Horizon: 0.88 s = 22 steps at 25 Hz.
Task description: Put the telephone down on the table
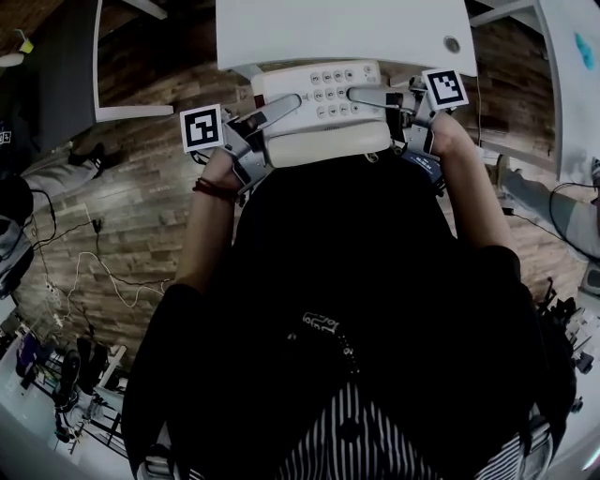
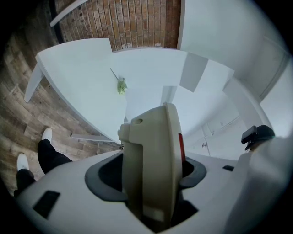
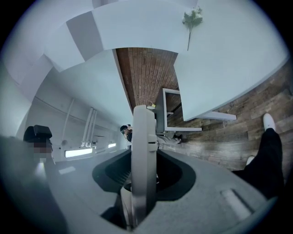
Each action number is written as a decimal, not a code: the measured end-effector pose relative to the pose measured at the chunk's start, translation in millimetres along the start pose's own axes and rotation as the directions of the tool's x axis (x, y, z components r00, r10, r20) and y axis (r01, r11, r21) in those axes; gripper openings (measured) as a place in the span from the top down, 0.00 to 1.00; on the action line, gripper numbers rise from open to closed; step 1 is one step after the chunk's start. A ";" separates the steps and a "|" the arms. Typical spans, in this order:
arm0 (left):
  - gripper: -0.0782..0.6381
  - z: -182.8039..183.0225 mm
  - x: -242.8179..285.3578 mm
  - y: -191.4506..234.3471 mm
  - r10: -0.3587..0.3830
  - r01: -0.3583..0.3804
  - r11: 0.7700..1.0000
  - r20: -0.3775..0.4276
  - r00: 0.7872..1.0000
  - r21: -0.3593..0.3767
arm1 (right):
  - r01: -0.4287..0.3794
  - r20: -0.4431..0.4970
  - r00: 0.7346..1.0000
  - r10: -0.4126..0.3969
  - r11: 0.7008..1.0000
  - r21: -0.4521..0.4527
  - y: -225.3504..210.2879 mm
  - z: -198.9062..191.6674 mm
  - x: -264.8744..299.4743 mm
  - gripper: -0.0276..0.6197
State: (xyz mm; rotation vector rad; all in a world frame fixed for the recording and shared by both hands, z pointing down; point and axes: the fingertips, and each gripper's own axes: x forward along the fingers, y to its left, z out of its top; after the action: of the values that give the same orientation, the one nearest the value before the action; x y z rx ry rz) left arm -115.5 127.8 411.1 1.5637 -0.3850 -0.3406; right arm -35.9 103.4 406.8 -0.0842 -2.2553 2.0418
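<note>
Left gripper [image 1: 274,114] and right gripper [image 1: 370,96] each clamp one end of the telephone [image 1: 319,86], held between them at upper centre, by the white table [image 1: 337,33] edge.

Cream telephone [image 1: 320,96], white table [image 1: 337,28], brown plank floor [image 1: 141,192].

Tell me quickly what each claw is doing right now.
Left claw: closed on the left end of the telephone.
Right claw: closed on the telephone's right end.
</note>
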 end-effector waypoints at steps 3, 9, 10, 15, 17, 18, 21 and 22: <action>0.50 28.5 13.4 0.1 0.002 -0.002 1.000 0.012 1.000 -0.007 | 0.009 -0.014 1.000 -0.009 1.000 0.004 -1.8 32.4 -3.6 0.73; 0.50 88.1 40.1 -7.6 -0.006 0.007 1.000 0.059 0.998 -0.009 | 0.005 -0.058 0.998 -0.004 1.000 0.004 0.5 101.0 -6.9 0.73; 0.50 95.7 45.1 -10.7 -0.008 0.008 1.000 0.066 0.998 -0.010 | 0.003 -0.065 0.998 -0.003 1.000 0.000 2.5 110.9 -8.9 0.73; 0.50 144.0 66.4 -22.2 0.005 -0.003 1.000 0.101 0.995 -0.013 | -0.008 -0.095 0.995 0.008 1.000 0.002 8.5 167.0 -12.1 0.73; 0.50 160.8 74.3 -27.5 0.013 -0.011 1.000 0.110 0.994 -0.017 | -0.016 -0.104 0.994 0.017 1.000 0.012 11.1 186.2 -13.4 0.73; 0.50 167.4 80.3 -28.4 0.017 -0.015 1.000 0.114 0.993 -0.020 | -0.020 -0.108 0.994 0.021 1.000 0.017 10.5 194.9 -16.6 0.73; 0.50 191.0 114.7 -18.0 0.040 -0.035 0.999 0.127 0.991 -0.039 | -0.033 -0.120 0.992 0.037 0.999 0.034 -5.6 229.4 -39.9 0.73; 0.50 199.7 129.2 -12.8 0.050 -0.044 0.998 0.131 0.990 -0.046 | -0.037 -0.122 0.992 0.042 0.998 0.041 -12.9 242.6 -50.2 0.73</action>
State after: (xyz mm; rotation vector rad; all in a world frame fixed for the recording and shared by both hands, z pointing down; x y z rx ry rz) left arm -88.2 -108.3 395.4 1.4917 -0.5134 -0.4145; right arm -12.3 -143.2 394.3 -0.2464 -2.1568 2.0388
